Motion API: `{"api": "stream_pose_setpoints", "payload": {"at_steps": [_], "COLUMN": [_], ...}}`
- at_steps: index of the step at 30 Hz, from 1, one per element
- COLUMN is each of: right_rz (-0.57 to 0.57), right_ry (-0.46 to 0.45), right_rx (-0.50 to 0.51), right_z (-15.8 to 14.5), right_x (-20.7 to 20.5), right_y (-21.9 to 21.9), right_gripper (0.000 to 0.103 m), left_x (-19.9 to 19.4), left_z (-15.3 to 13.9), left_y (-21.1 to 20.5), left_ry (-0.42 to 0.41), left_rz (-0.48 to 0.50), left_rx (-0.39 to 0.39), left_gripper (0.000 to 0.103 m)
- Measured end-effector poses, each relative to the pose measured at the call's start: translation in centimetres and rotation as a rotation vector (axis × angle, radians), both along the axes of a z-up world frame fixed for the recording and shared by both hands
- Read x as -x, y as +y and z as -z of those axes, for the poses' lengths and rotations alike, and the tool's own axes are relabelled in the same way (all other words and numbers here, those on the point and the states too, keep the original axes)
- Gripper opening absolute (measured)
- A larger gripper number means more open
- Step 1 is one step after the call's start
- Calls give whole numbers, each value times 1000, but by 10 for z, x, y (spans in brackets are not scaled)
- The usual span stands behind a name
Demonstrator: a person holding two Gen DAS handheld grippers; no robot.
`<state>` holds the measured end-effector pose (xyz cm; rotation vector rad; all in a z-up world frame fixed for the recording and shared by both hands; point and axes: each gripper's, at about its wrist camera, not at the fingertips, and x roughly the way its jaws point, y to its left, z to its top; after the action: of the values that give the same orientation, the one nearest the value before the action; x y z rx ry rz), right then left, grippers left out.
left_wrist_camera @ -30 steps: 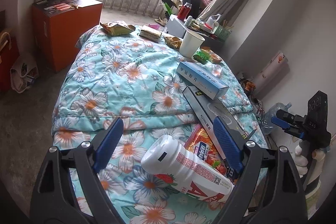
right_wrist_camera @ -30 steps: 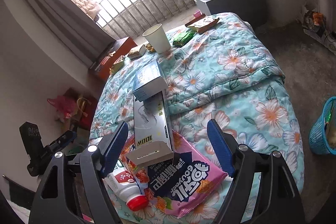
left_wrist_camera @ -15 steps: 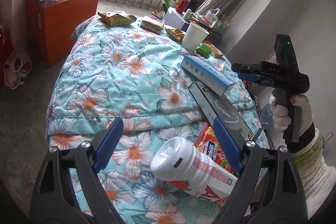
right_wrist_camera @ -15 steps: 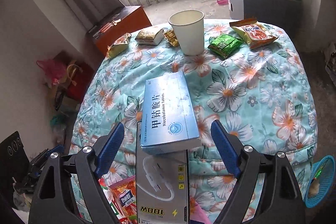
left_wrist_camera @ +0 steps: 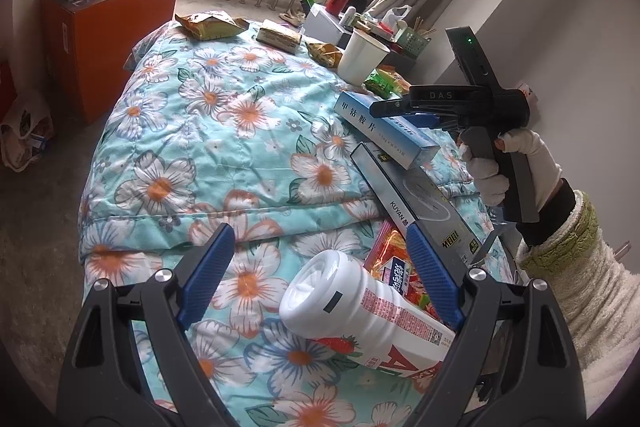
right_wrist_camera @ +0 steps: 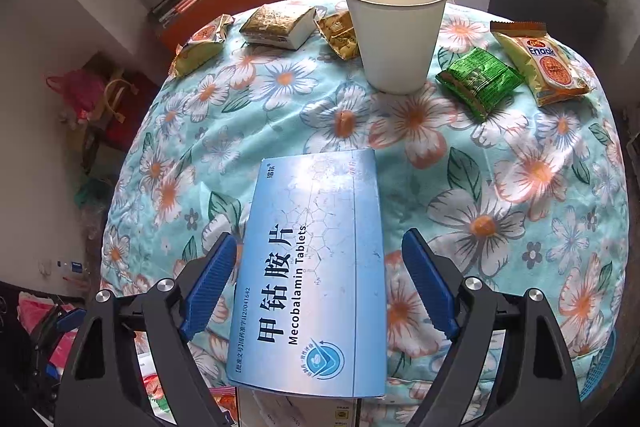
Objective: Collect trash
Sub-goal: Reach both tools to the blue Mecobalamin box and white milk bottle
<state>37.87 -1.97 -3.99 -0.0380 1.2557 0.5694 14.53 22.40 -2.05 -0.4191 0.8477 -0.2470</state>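
Trash is spread over a flowered quilt (right_wrist_camera: 520, 187), and both grippers are held wide open with nothing gripped.

The right gripper (right_wrist_camera: 320, 283) is poised over a blue tablet box (right_wrist_camera: 316, 267); its jaws have just been opening, and the box is seen between the pads without being pressed. The box is laid across a longer charger box (left_wrist_camera: 420, 203) near the quilt's right edge. The left gripper (left_wrist_camera: 320, 267) is held above a white bottle (left_wrist_camera: 360, 315) lying on its side at the near edge, beside a red snack packet (left_wrist_camera: 396, 263). Toward the far edge a paper cup (right_wrist_camera: 394, 27) is stood upright, with a green packet (right_wrist_camera: 478, 79) and a yellow packet (right_wrist_camera: 540, 61) just beside it, and three more wrappers along the far edge.
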Motion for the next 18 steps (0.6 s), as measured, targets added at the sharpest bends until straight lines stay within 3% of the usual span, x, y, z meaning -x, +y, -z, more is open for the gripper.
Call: {"api": "stream_pose_setpoints", "payload": {"at_steps": [6, 8, 18], "right_rz": [-14, -5, 108], "right_ry": [-27, -22, -27], "right_rx": [43, 20, -63], "right_z": [4, 3, -4], "right_x": [8, 9, 26], "right_y": [4, -1, -55], "right_gripper": [82, 71, 71], "left_x": [0, 1, 2], "left_z": [2, 1, 4], "left_y": [-2, -3, -1], "left_ry": [5, 3, 18], "left_rz": [2, 3, -16], "left_rx": [3, 1, 21], "left_gripper": [83, 83, 83]}}
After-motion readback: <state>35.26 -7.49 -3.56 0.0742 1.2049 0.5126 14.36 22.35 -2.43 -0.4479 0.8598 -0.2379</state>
